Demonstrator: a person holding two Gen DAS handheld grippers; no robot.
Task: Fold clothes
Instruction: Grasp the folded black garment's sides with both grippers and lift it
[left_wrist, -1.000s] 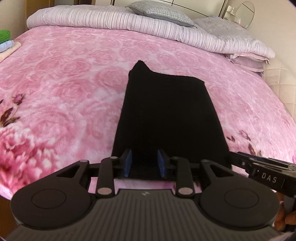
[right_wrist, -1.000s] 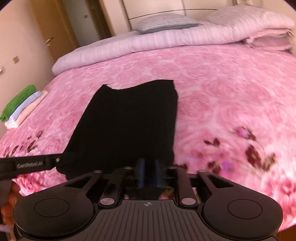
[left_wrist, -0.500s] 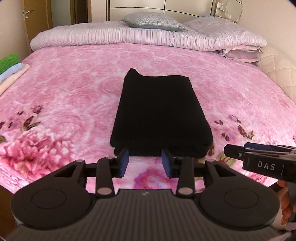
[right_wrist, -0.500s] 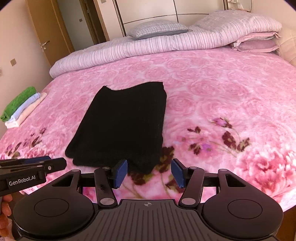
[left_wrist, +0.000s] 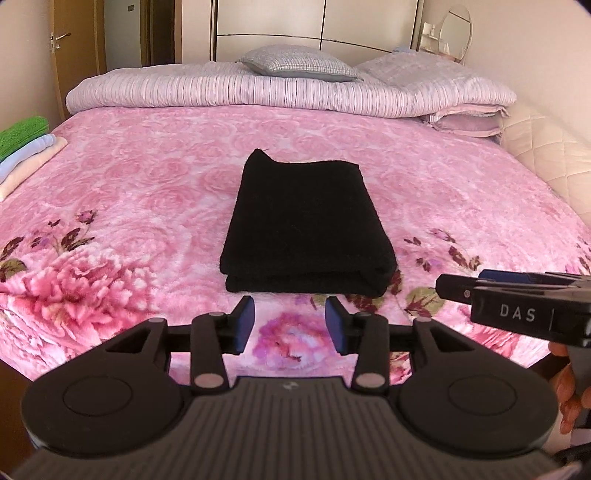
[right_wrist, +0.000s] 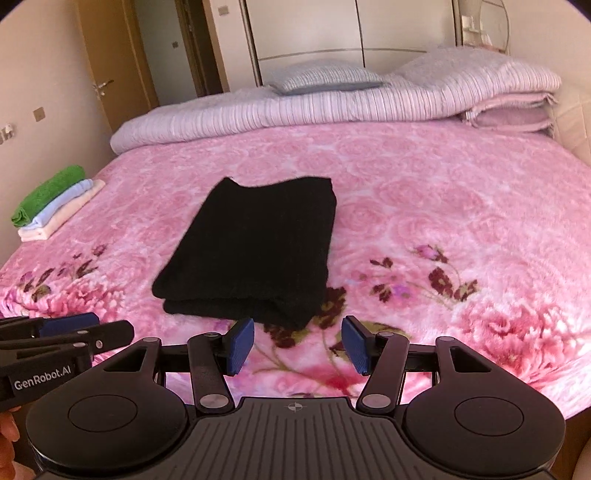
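A black garment (left_wrist: 303, 218) lies folded in a neat rectangle on the pink floral bedspread (left_wrist: 147, 192); it also shows in the right wrist view (right_wrist: 255, 251). My left gripper (left_wrist: 290, 323) is open and empty, just short of the garment's near edge. My right gripper (right_wrist: 297, 343) is open and empty, near the garment's near right corner. Each gripper shows at the edge of the other's view: the right one (left_wrist: 517, 302) and the left one (right_wrist: 62, 339).
A stack of folded green, blue and cream cloths (right_wrist: 55, 203) sits at the bed's left edge, also in the left wrist view (left_wrist: 26, 147). A rolled striped quilt (left_wrist: 295, 88) and pillows (left_wrist: 299, 66) lie along the headboard. A door (right_wrist: 107, 74) stands at left.
Both grippers let go of the black garment's near edge, opened and drew back toward the foot of the bed. The garment now rests folded on the bed.
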